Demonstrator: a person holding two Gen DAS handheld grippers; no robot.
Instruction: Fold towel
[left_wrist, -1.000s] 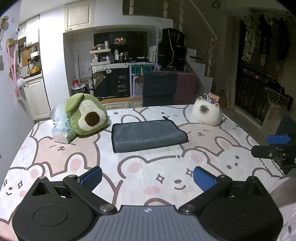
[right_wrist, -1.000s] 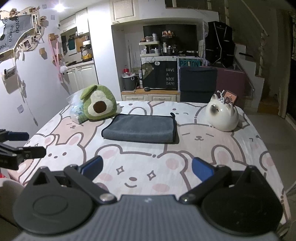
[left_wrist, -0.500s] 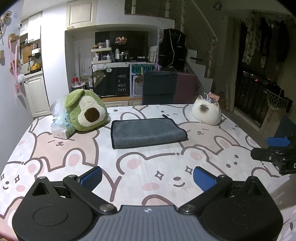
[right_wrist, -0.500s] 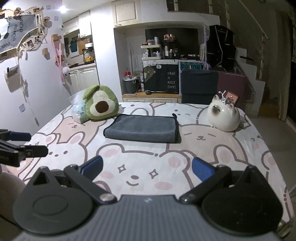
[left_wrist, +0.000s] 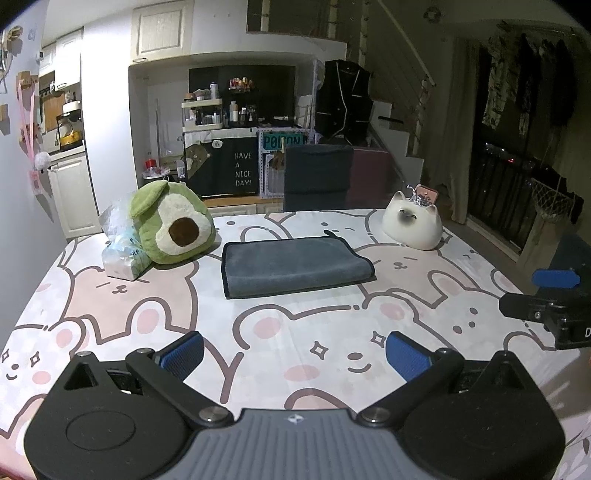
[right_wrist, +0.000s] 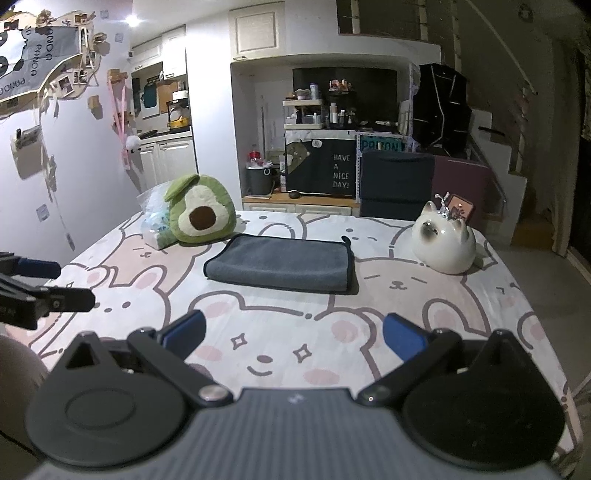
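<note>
A dark grey towel (left_wrist: 295, 266) lies folded flat in a rectangle on the bunny-print tablecloth (left_wrist: 295, 325), at the far middle of the table; it also shows in the right wrist view (right_wrist: 280, 263). My left gripper (left_wrist: 294, 355) is open and empty, held over the near edge of the table, well short of the towel. My right gripper (right_wrist: 291, 334) is open and empty too, equally far back. Each gripper shows from the side in the other's view: the right one (left_wrist: 546, 295), the left one (right_wrist: 40, 284).
A green avocado plush (left_wrist: 171, 227) and a plastic-wrapped tissue pack (left_wrist: 122, 254) sit left of the towel. A white cat-shaped ceramic (left_wrist: 412, 225) sits to its right. A dark chair (left_wrist: 317, 177) stands behind the table. Kitchen shelves stand beyond.
Both grippers have drawn back and risen a little from the table. The towel lies as before. Both grippers stay open.
</note>
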